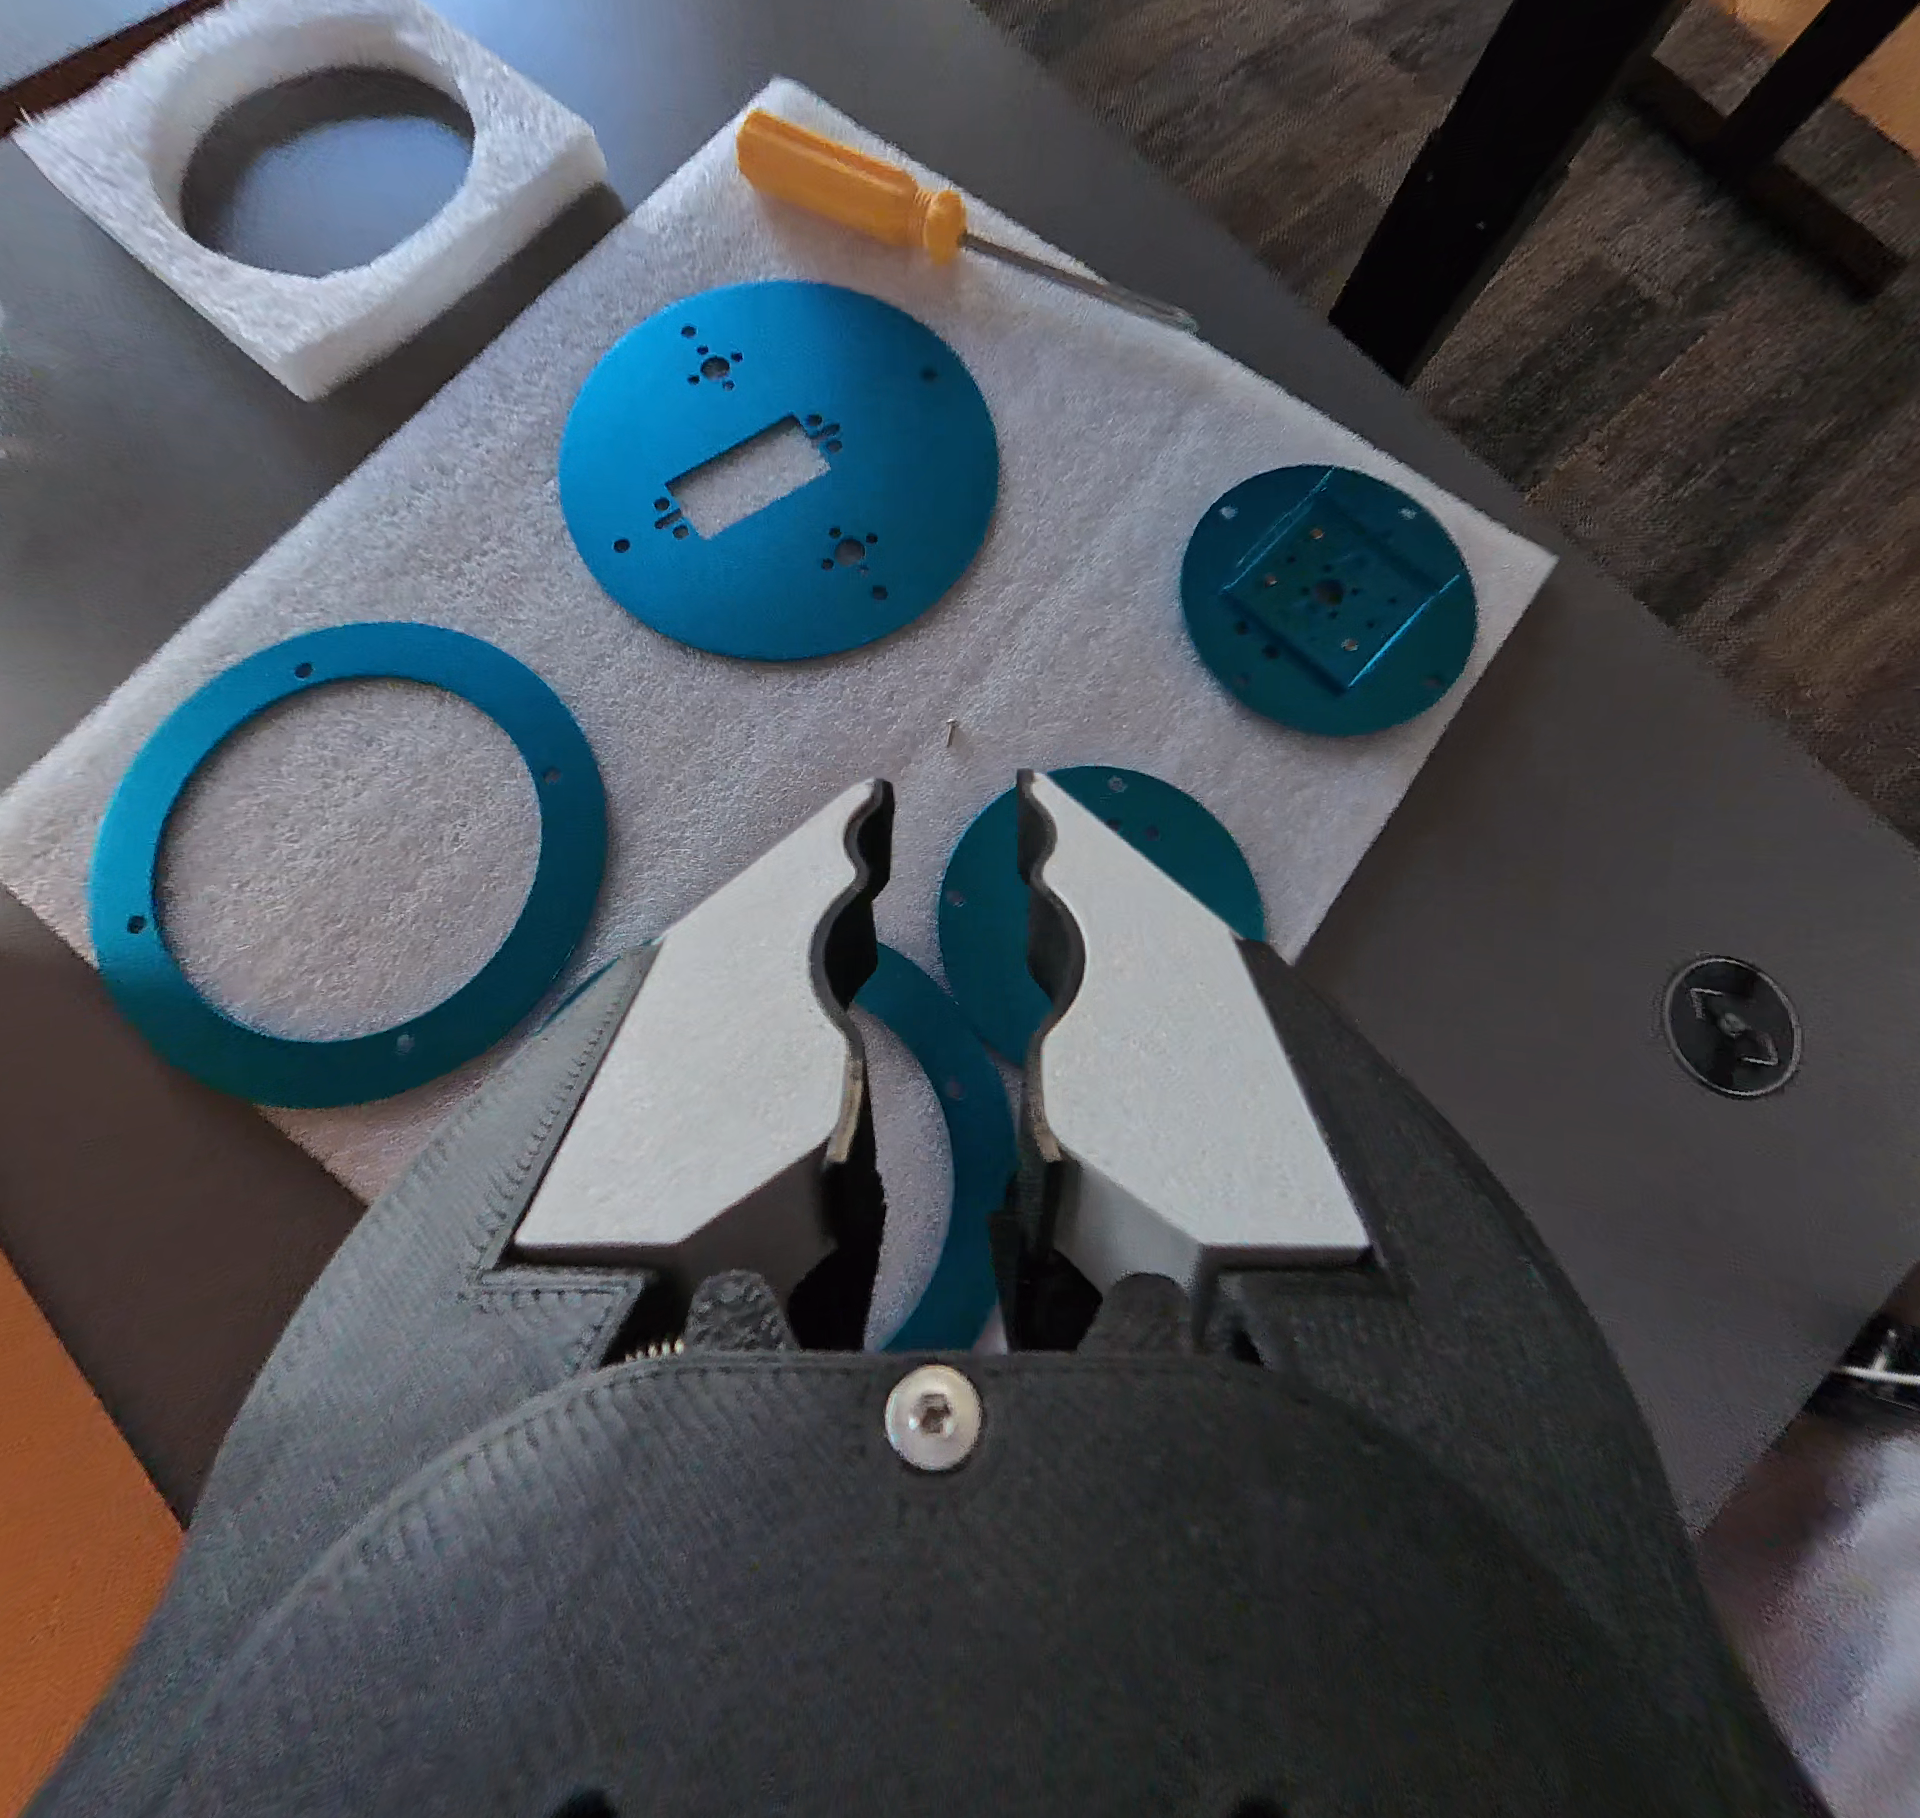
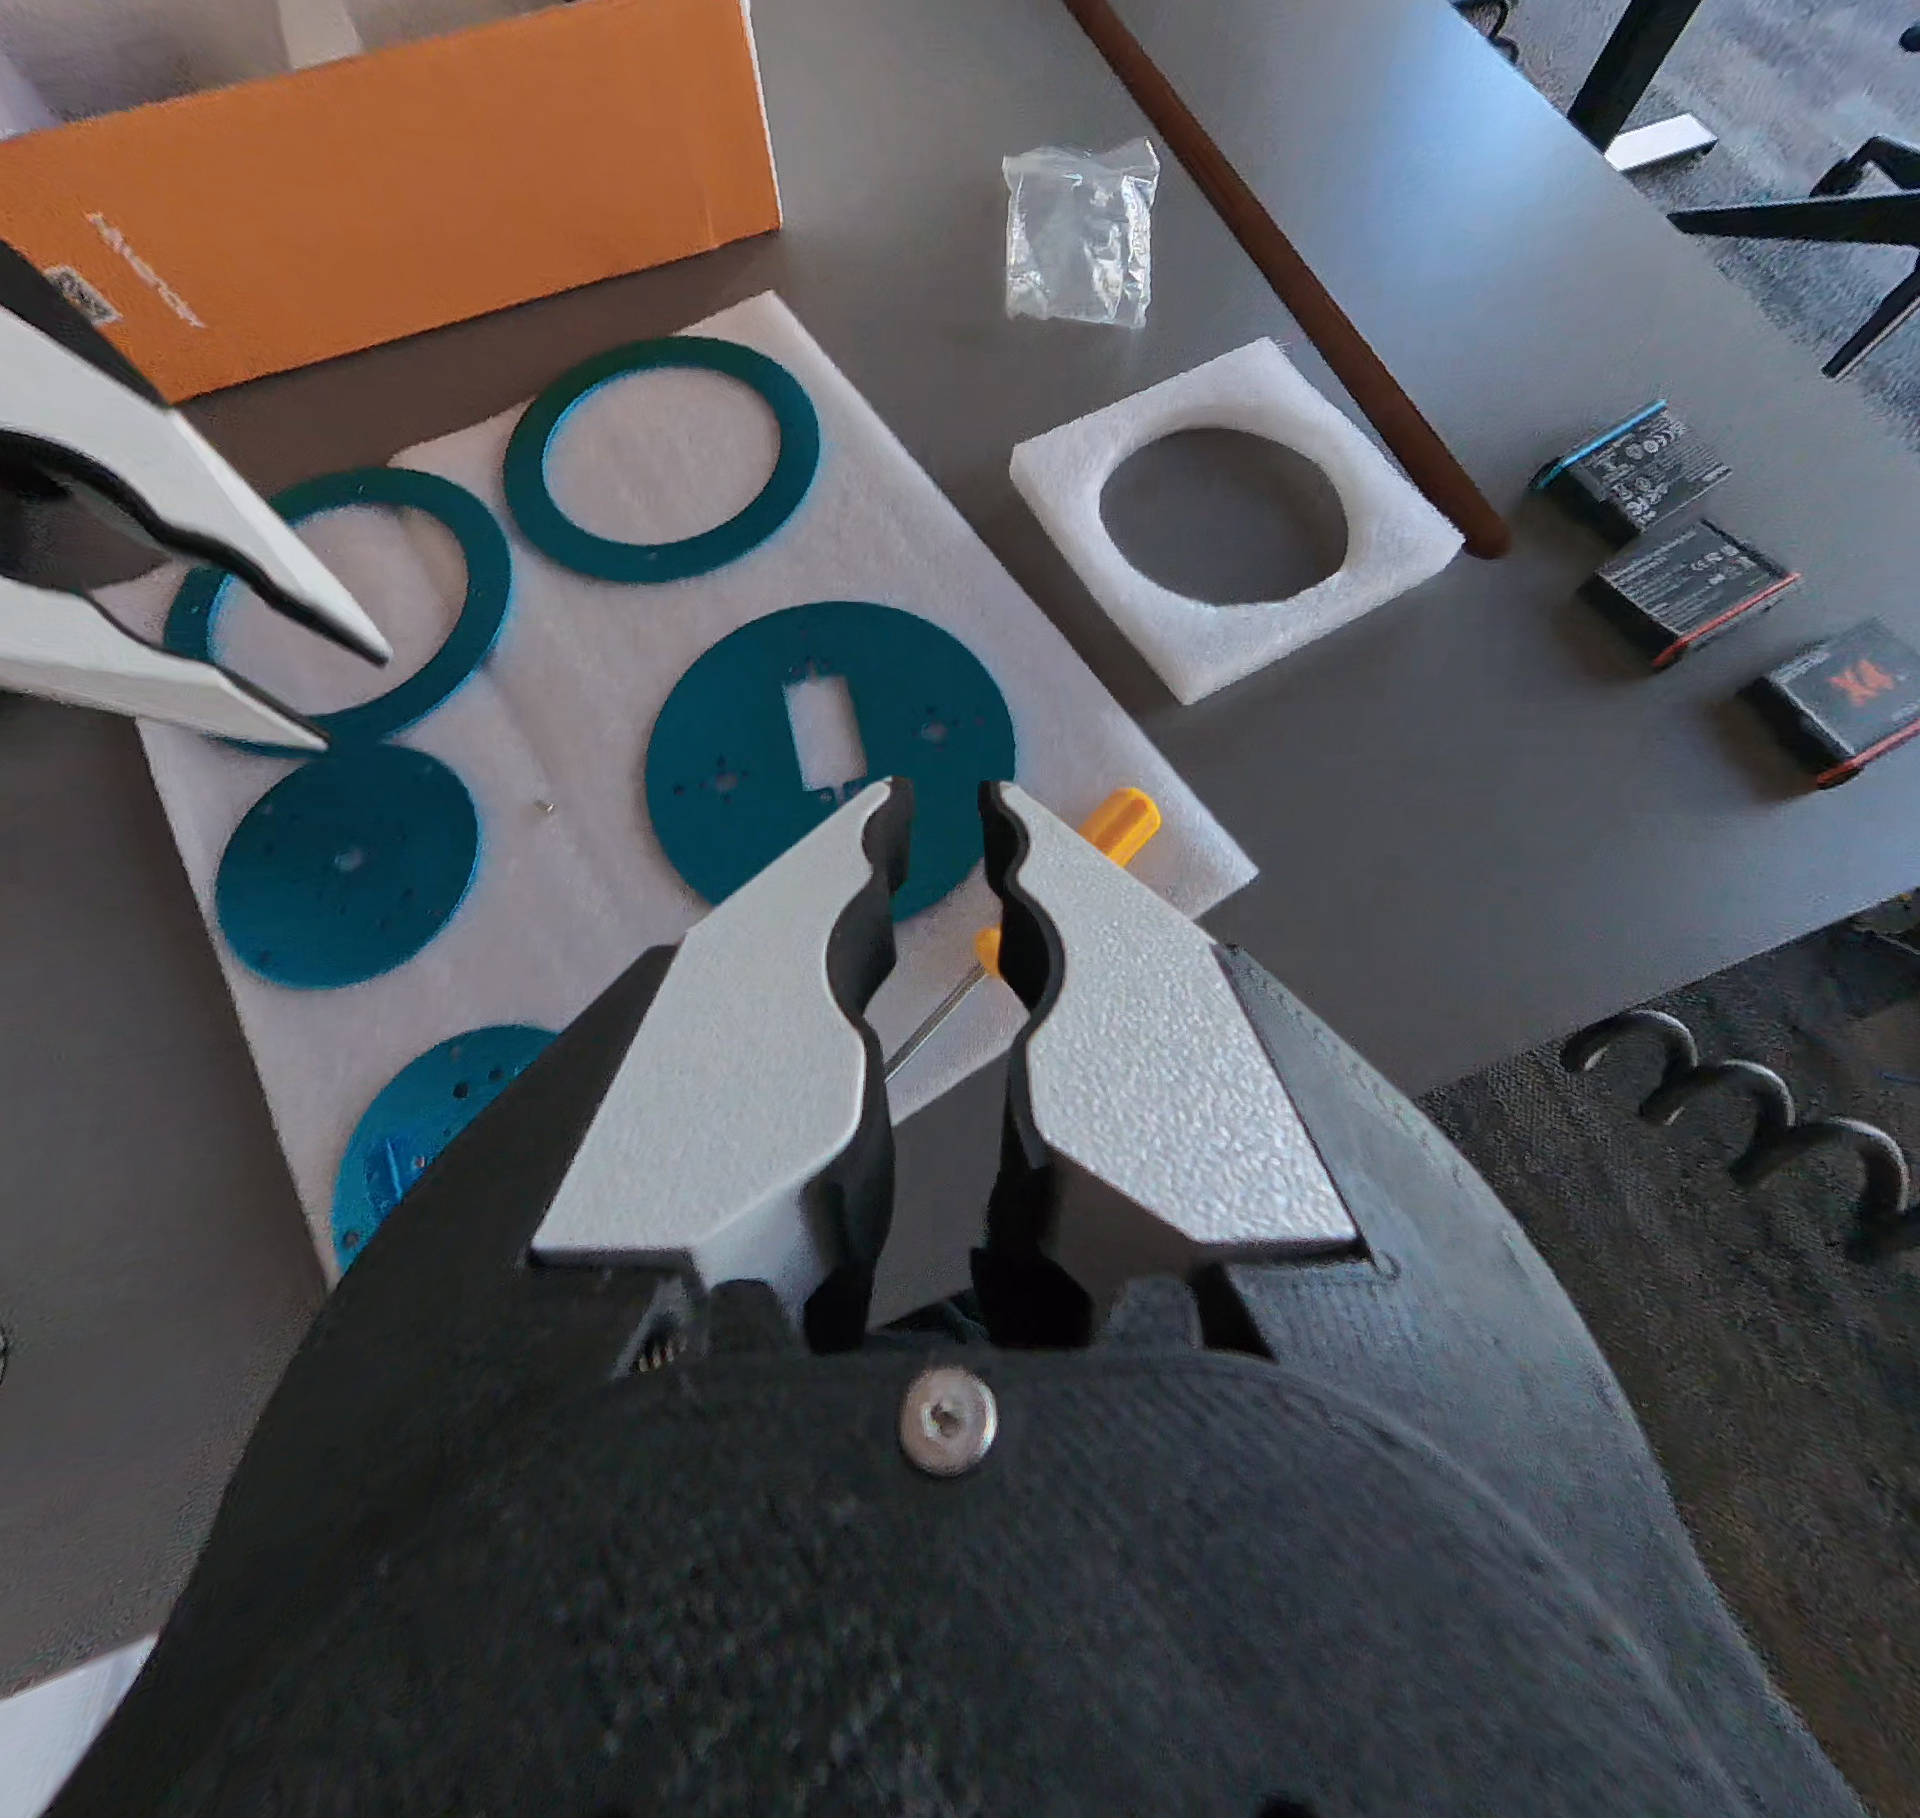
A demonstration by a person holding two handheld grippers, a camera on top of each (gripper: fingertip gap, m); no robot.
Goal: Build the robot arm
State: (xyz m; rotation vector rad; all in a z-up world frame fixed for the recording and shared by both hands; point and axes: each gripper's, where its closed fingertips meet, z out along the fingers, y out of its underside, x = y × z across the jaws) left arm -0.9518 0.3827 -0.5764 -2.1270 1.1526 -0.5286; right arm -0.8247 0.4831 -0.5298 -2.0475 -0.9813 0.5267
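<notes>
My left gripper (image 1: 956,789) is open and empty, hovering over a white foam sheet (image 1: 1091,397). Under its fingers lie a blue ring (image 1: 966,1093) and a small blue disc (image 1: 1112,833), both partly hidden. Ahead are a tiny screw (image 1: 951,729), a slotted blue disc (image 1: 779,469), another ring (image 1: 343,864) and a blue disc with a square mount (image 1: 1330,599). My right gripper (image 2: 943,792) is open and empty above the slotted disc (image 2: 727,781) and a yellow screwdriver (image 2: 1117,818). The left gripper (image 2: 353,698) also shows in the right wrist view, over a ring (image 2: 478,605).
A foam frame with a round hole (image 2: 1236,521), a clear plastic bag (image 2: 1081,230), an orange box (image 2: 395,179), a brown rod (image 2: 1247,210) and three small black packs (image 2: 1683,589) lie on the grey table. The table edge (image 2: 1558,1020) is close on the right. My right fingertips sit around 15 centimeters from my left ones. From my right tips it is roughly 9 centimeters to the yellow screwdriver (image 2: 1117,818); from my left, 20 centimeters. It turns up in the left wrist view (image 1: 774,131) as well.
</notes>
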